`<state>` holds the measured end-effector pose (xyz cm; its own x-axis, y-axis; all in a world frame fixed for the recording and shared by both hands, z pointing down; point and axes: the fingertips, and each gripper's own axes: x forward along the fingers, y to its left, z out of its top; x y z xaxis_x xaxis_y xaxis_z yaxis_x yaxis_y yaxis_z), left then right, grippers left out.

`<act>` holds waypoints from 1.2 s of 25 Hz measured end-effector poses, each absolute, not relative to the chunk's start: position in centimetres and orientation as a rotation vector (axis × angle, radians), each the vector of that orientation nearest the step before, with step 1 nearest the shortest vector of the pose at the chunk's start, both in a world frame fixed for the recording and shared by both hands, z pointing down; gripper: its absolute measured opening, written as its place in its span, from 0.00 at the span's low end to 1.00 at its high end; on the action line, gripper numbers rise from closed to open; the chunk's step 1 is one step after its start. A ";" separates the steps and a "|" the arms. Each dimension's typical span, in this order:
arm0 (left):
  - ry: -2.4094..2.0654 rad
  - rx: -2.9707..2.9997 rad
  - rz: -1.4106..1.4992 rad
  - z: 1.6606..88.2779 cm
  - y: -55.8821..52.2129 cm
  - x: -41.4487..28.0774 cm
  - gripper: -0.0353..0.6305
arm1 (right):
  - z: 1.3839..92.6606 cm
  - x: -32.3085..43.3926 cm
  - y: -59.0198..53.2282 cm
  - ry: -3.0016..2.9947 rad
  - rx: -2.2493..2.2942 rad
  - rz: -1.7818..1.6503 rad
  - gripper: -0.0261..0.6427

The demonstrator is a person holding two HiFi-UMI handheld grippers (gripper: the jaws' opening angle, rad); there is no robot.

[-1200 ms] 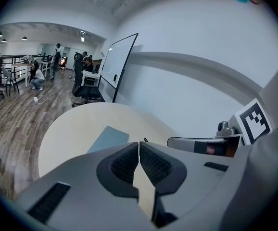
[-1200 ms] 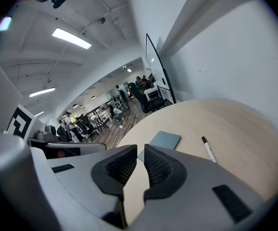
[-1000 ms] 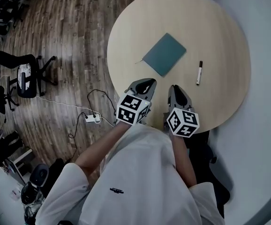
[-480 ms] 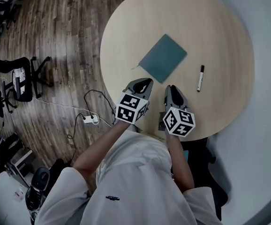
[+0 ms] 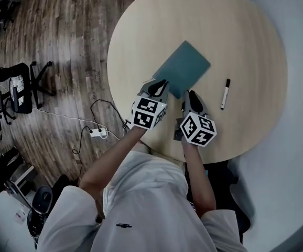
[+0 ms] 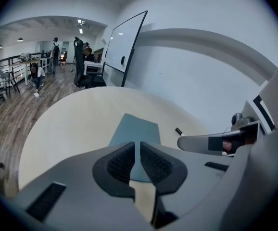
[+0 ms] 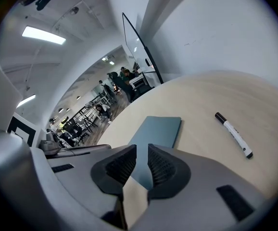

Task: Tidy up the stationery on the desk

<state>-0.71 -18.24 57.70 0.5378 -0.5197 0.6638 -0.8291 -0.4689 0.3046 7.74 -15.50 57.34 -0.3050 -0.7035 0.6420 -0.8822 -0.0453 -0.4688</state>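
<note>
A teal notebook (image 5: 184,67) lies closed near the middle of the round wooden table (image 5: 246,30). A black-capped white marker (image 5: 225,93) lies to its right. My left gripper (image 5: 159,84) hovers at the notebook's near left corner, jaws nearly together and empty. My right gripper (image 5: 190,94) sits at the near right edge, also closed on nothing. In the left gripper view the notebook (image 6: 136,131) lies just past the left gripper (image 6: 137,146). In the right gripper view the notebook (image 7: 159,129) is ahead of the right gripper (image 7: 142,150) and the marker (image 7: 233,134) is at the right.
Wooden floor lies left of the table, with office chairs (image 5: 23,85) and a power strip with cable (image 5: 100,133). A whiteboard (image 6: 122,44) stands beyond the table's far edge. A white wall curves along the table's right side.
Both grippers have moved forward over the table to the notebook's near edge. Notebook and marker have not moved.
</note>
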 end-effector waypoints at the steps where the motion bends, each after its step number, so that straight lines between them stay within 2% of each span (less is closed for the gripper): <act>1: -1.089 2.167 0.668 58.1 -18.6 -0.8 0.09 | 57.6 7.6 -15.7 -2.010 1.716 1.277 0.15; 4: -1.115 2.161 0.671 59.0 -19.9 -1.1 0.12 | 58.6 7.7 -16.4 -1.982 1.723 1.283 0.15; 6: -1.122 2.151 0.680 59.9 -20.8 -1.3 0.23 | 59.8 7.6 -16.8 -1.955 1.717 1.306 0.17; 8: -1.114 2.147 0.705 61.0 -21.4 -1.5 0.28 | 61.0 7.3 -16.8 -1.925 1.710 1.347 0.23; 14: -1.024 2.179 0.808 63.8 -22.8 -1.1 0.43 | 63.6 7.4 -17.6 -1.869 1.688 1.397 0.27; 23: -1.056 2.234 0.834 67.2 -22.6 -1.6 0.44 | 67.8 7.3 -16.8 -1.796 1.644 1.385 0.31; 30: -1.043 2.200 0.706 66.1 -23.2 -1.8 0.44 | 67.2 7.1 -17.0 -1.801 1.675 1.371 0.27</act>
<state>-1.78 -23.18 66.08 0.5504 -0.4916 0.6748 -0.8091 -0.5136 0.2858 7.13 -17.01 67.18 -0.2582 -0.5851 0.7688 -0.8968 -0.1508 -0.4160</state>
